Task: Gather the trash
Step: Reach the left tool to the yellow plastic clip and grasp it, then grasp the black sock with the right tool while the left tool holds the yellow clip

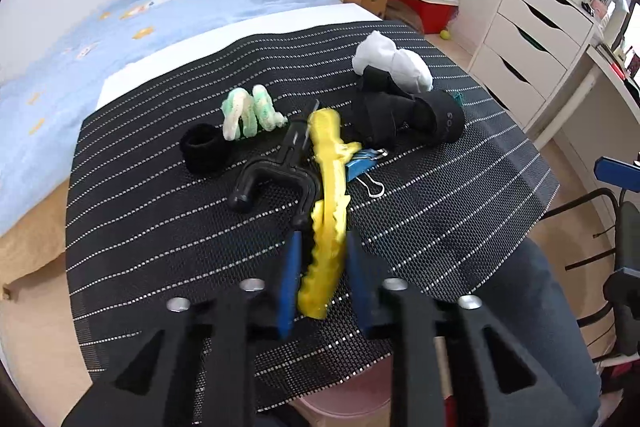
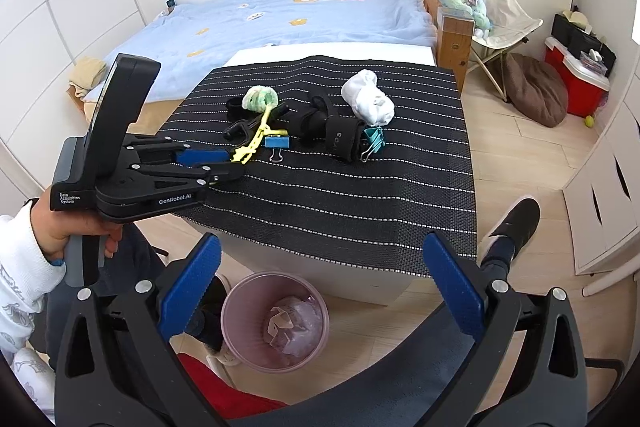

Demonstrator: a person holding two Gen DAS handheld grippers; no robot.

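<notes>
A long crinkled yellow wrapper strip (image 1: 329,203) lies on the black striped mat (image 1: 160,227). My left gripper (image 1: 322,279) has its blue pads on both sides of the strip's near end, closed around it. In the right wrist view the left gripper (image 2: 236,163) meets the yellow strip (image 2: 256,141) at the mat's left part. My right gripper (image 2: 320,291) is open and empty, held off the table above a pink waste bin (image 2: 276,323) holding crumpled plastic.
On the mat lie a black hook tool (image 1: 276,175), a black wristband (image 1: 204,151), a green-white scrunchie (image 1: 250,113), black wraps (image 1: 404,115), a white sock bundle (image 1: 394,63), a blue binder clip (image 2: 277,143) and a teal clip (image 2: 374,143). A bed stands behind.
</notes>
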